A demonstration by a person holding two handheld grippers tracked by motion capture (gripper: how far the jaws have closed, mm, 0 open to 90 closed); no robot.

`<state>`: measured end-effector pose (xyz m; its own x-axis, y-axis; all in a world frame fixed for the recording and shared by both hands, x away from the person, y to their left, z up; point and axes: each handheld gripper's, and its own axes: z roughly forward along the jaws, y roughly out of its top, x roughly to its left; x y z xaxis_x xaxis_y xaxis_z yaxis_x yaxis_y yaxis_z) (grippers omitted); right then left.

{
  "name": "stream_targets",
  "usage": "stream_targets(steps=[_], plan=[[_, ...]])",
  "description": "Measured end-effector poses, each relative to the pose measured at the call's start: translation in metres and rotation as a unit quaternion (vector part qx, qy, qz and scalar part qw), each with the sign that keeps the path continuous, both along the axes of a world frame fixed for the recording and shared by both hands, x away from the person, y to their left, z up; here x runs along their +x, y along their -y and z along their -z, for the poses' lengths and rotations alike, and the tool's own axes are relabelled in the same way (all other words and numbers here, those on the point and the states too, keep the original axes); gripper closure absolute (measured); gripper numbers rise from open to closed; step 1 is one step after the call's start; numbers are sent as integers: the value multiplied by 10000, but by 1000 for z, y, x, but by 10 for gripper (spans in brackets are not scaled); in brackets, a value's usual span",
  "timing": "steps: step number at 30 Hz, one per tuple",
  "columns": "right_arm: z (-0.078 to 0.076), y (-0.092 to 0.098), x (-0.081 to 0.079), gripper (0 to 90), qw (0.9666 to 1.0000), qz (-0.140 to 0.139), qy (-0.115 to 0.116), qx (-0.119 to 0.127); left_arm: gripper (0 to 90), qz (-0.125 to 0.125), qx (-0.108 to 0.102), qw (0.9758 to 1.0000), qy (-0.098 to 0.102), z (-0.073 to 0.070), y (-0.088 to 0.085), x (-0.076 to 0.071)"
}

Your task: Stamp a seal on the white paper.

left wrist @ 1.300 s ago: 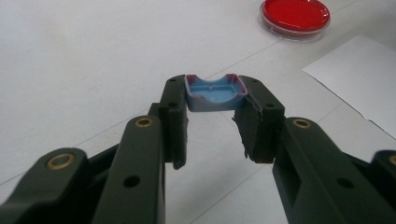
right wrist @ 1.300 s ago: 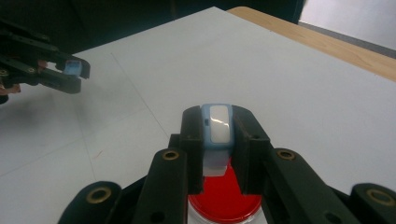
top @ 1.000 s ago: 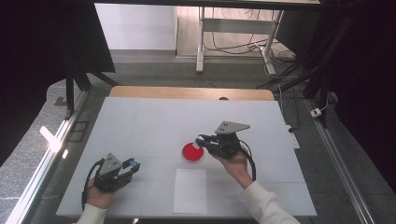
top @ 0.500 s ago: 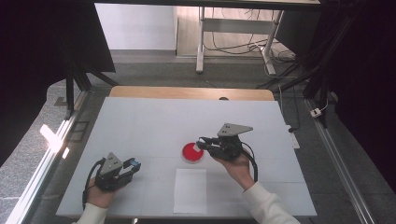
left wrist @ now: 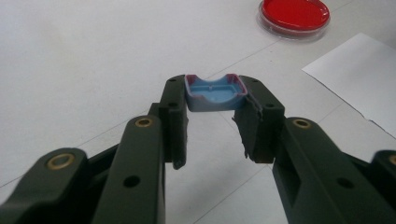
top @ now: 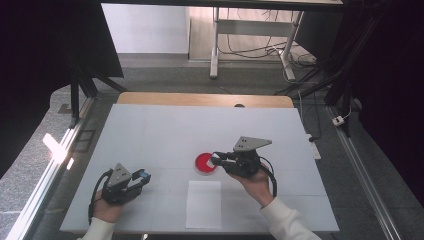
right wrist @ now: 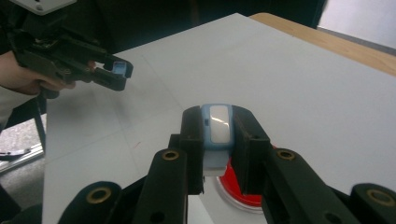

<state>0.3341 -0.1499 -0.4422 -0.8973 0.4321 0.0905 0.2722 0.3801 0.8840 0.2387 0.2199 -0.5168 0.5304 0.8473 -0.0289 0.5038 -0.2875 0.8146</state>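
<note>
A round red dish lies mid-table, with a white paper sheet just in front of it. My right gripper reaches over the dish's right edge, shut on a light-blue block with a white face; the red dish shows just below its jaws. My left gripper rests near the front left of the table, shut on a small blue cap with a pink rim. From there the red dish and the paper lie farther off to the right.
The white table has a wooden strip along its far edge. A metal rail runs along the left side, and cables lie on the floor to the right. The left gripper shows at upper left of the right gripper view.
My right gripper has sunk slightly toward the red dish with the blue block still in it. The left gripper has stayed put.
</note>
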Motion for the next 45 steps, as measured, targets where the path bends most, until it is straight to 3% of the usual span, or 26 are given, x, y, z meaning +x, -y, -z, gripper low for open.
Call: stream_targets(steps=[9, 45], plan=[[1, 0, -7, 759, 9999, -123, -60, 0, 646, 2, -7, 10000, -7, 0, 0, 0], [14, -14, -35, 758, 9969, -681, -124, -383, 646, 3, -1, 10000, -5, 0, 0, 0]])
